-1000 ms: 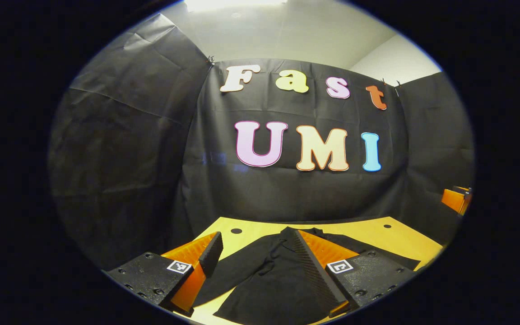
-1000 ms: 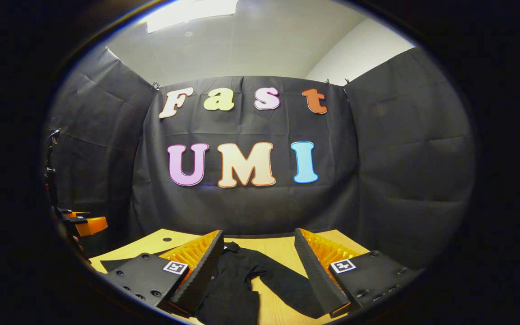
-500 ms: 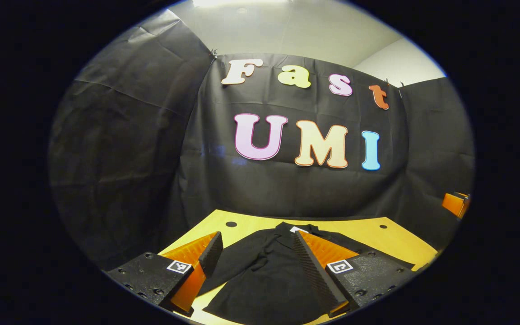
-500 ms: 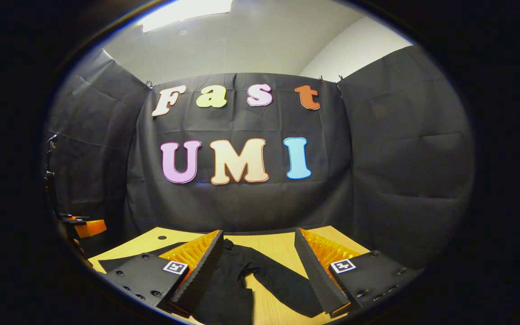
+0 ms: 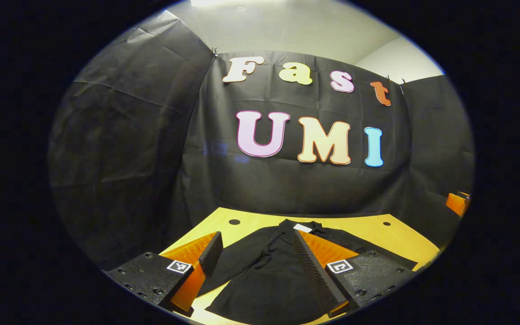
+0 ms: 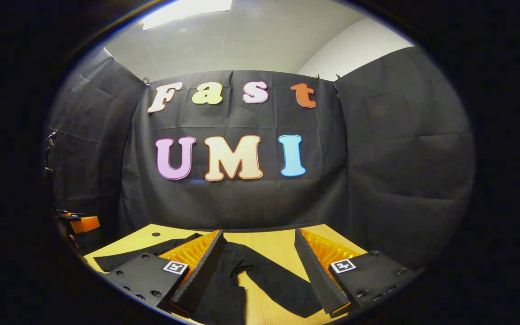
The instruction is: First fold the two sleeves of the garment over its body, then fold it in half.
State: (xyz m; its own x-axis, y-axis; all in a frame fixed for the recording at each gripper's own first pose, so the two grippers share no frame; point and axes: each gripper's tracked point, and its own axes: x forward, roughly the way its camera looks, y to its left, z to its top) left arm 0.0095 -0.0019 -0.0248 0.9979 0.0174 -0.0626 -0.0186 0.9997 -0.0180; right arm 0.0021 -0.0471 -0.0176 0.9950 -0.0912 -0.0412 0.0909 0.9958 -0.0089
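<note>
The left gripper (image 5: pixel 257 253) has its jaws spread wide and grasps nothing; between its fingers, low in the left gripper view, lies the black garment (image 5: pixel 264 280), spread flat on the yellow table (image 5: pixel 395 234). The right gripper (image 6: pixel 258 253) is likewise released, and through its gap at the bottom of the right gripper view one sleeve (image 6: pixel 278 280) runs diagonally toward the lower right, away from the body of the garment at lower centre.

Neither sleeve looks folded yet, so I judge the task is at its start. The main risks, as I see them:
- The cloth is thin and limp, so a pinch may catch two layers, or the body along with the sleeve, and drag the whole garment out of square.
- Black cloth against black fingers makes the sleeve edge hard to see, so a jaw could close beside it and come up empty.
- A sleeve lifted too far from its end may droop and land crumpled.

The left gripper view shows the collar with a small white tag (image 5: pixel 303 228) at the far end and the opposite sleeve at the right edge. The right gripper view instead shows the bare table beside the sleeve, and the other sleeve (image 6: pixel 147 255) stretching out at lower left.
</note>
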